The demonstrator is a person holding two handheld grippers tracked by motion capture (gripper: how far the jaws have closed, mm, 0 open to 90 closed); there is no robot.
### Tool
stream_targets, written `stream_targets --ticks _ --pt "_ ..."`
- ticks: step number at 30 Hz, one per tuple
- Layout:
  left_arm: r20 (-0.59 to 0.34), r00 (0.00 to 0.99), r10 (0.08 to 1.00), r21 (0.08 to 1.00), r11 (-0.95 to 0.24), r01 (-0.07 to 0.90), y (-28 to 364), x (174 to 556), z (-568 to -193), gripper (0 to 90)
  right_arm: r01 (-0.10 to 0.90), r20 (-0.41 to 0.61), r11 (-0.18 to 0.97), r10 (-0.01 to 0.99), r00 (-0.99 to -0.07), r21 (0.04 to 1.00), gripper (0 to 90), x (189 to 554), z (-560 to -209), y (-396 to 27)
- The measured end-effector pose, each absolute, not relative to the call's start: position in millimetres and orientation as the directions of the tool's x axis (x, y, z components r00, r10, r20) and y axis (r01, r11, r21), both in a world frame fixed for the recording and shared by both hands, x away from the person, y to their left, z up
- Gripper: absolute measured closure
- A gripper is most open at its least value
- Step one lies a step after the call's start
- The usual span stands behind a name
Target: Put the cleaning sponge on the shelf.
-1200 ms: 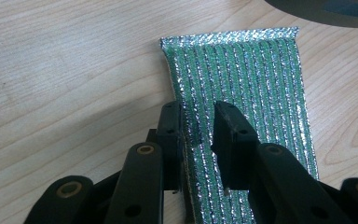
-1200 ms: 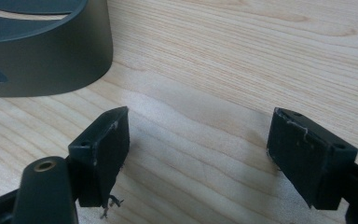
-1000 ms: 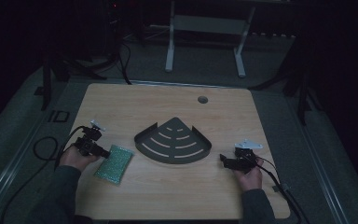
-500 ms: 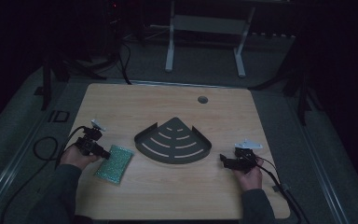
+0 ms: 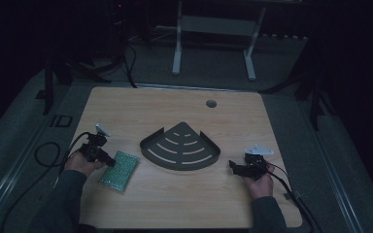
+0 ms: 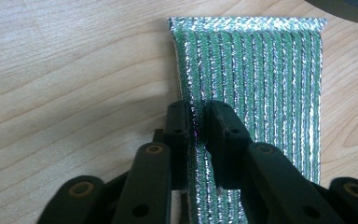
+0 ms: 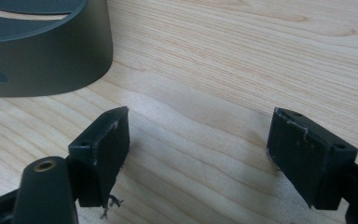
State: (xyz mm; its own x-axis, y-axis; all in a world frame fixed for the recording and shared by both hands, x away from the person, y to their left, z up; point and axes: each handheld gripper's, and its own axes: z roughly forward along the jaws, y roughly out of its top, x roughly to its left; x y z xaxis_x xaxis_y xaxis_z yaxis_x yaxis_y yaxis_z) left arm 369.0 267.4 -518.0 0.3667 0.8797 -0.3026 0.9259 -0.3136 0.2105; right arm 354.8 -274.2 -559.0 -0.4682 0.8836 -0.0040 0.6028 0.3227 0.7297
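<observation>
Green-silver ribbed pad (image 6: 256,79) flat on table, near edge pinched, possibly scourer.

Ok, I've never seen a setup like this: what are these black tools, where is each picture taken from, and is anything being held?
A person sits at a wooden table holding a hand-operated two-jaw gripper in each hand. The high view looks down from above; the other two come from cameras riding on the grippers. The left gripper is pinched shut on the edge of a shiny green scouring pad lying flat. The right gripper is open over bare wood, holding nothing. Between them sits a dark fan-shaped slotted tray.
</observation>
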Motion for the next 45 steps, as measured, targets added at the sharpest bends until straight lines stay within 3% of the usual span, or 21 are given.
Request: stream_targets --ticks 7,45 --pt "-0.261 0.400 0.879 0.207 -0.353 0.912 261.5 369.6 -515.0 89.7 0.603 -0.004 0.322 0.884 -0.468 0.730 20.6 354.8 -559.0 -274.2" --pt "-0.196 0.478 0.856 0.282 -0.418 0.863 255.0 380.3 -451.6 90.0 0.603 -0.004 0.323 0.884 -0.468 0.729 20.6 354.8 -559.0 -274.2"
